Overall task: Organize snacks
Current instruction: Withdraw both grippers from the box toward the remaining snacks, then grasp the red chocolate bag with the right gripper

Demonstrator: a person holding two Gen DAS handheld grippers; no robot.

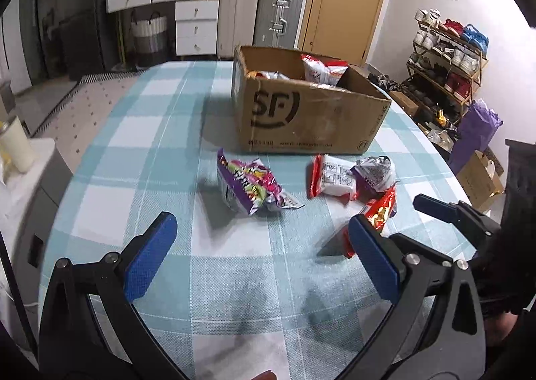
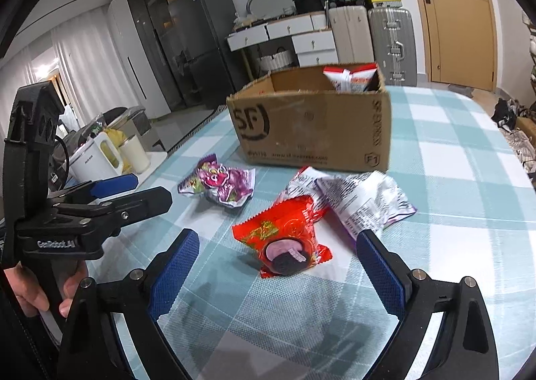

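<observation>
An open cardboard SF box (image 1: 301,112) (image 2: 315,125) stands on the checked table and holds red-and-white snack bags (image 1: 321,70) (image 2: 351,76). In front of it lie a purple-pink snack bag (image 1: 251,189) (image 2: 221,185), a red-and-white packet (image 1: 331,179), a silver-purple bag (image 1: 375,174) (image 2: 365,202) and a red cookie packet (image 1: 380,212) (image 2: 284,239). My left gripper (image 1: 261,226) is open and empty, short of the purple-pink bag. My right gripper (image 2: 278,242) is open, its blue pads either side of the red cookie packet, not touching it. The left gripper (image 2: 134,192) also shows in the right wrist view.
The table (image 1: 234,279) has a teal-and-white checked cloth. A white kettle (image 2: 97,155) and a cup (image 2: 134,152) stand on a side unit to the left. A shoe rack (image 1: 449,58) and boxes stand beyond the table's right edge. Suitcases (image 1: 278,16) stand behind the box.
</observation>
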